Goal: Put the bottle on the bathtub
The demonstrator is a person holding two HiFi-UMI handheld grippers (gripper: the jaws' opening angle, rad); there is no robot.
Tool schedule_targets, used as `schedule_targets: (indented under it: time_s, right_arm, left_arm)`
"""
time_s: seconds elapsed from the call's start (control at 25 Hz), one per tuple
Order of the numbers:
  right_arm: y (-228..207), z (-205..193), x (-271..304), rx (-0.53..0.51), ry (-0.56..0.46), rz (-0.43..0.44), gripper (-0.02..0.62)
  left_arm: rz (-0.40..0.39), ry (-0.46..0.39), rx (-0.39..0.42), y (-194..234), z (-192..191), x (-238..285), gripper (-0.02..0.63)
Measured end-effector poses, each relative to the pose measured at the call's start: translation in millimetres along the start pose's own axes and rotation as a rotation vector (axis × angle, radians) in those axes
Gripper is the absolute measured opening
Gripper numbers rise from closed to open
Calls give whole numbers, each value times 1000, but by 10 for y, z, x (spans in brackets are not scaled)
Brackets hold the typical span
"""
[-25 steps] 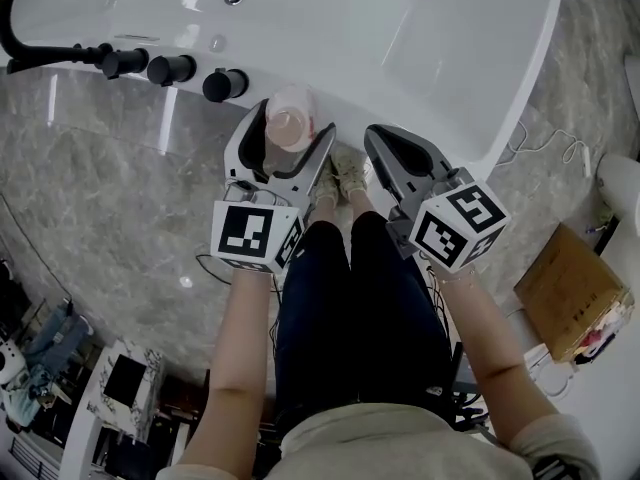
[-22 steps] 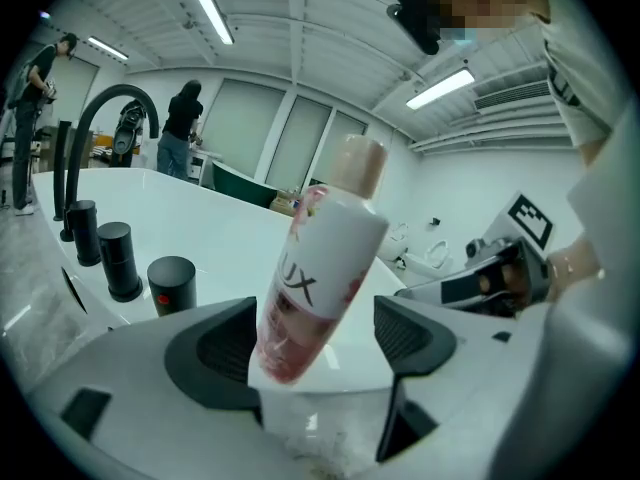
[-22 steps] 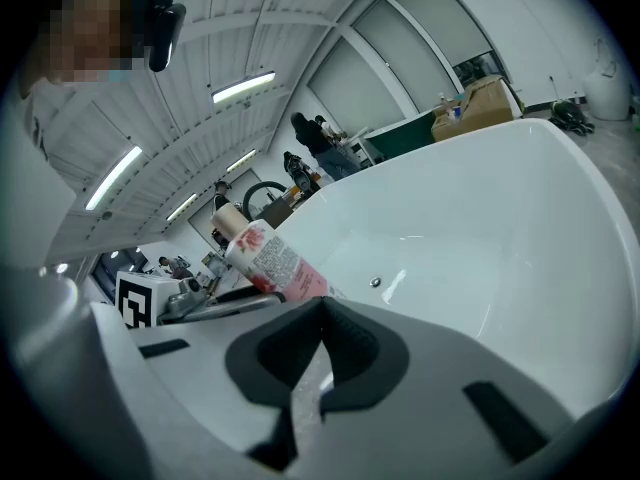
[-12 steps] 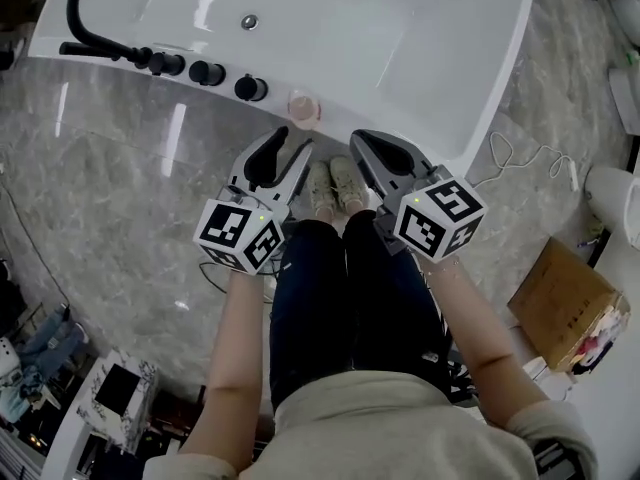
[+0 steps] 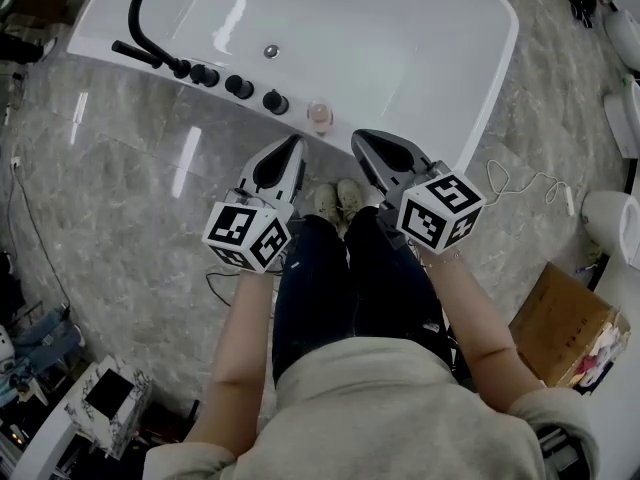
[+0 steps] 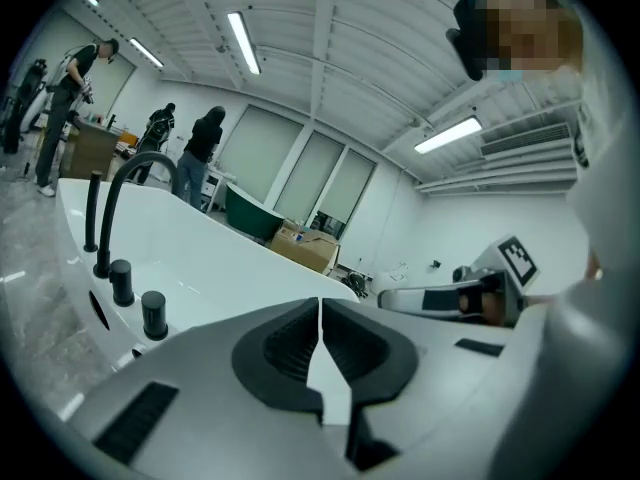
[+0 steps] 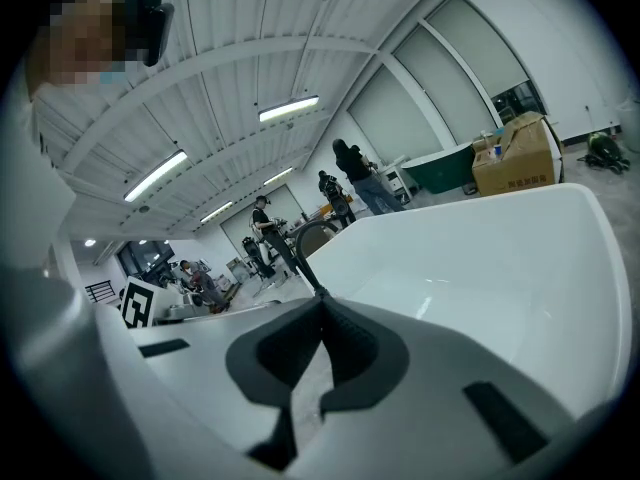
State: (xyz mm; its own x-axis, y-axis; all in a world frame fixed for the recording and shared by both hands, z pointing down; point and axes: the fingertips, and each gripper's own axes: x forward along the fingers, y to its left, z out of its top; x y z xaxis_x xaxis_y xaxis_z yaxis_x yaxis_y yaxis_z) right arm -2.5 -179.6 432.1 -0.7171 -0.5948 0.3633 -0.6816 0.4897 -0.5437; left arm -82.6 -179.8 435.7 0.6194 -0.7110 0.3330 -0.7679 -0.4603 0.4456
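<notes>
- Left hand-held gripper [image 5: 292, 144]: jaws have just closed, pads together, nothing between them.
- Right hand-held gripper [image 5: 360, 138]: jaws together, empty.
- The two are held side by side above the person's shoes [image 5: 338, 200], near the bathtub [image 5: 498, 63].
- Bottle [image 5: 320, 116]: pinkish, upright on the bathtub's near rim, just beside the row of black knobs [image 5: 240, 87], apart from both grippers.
- Floor [image 5: 120, 198]: grey marble.

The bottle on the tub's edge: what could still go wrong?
The bottle stands on the narrow rim of the bathtub, so a bump could tip it into the tub or onto the floor. The left gripper, its fingers just closed on nothing, hangs close by in the head view; a swing might knock it.
</notes>
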Motion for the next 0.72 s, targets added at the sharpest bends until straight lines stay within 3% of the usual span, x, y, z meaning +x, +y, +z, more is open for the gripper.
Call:
schedule_targets:
  time_s: [0.2, 0.4, 0.52, 0.72]
  right_arm:
    - [158, 181, -151, -30, -13, 26, -2]
    - [354, 227, -297, -90, 16, 64, -2]
    - [402, 281, -382, -125, 27, 72, -2]
    - [477, 356, -526, -135, 5, 66, -2]
  left_arm:
    - [6, 8, 33, -223, 102, -141, 14]
    - [66, 44, -5, -341, 86, -244, 14]
    - [34, 16, -26, -476, 179, -285, 12]
    - [-39, -47, 21, -741, 365, -442, 12]
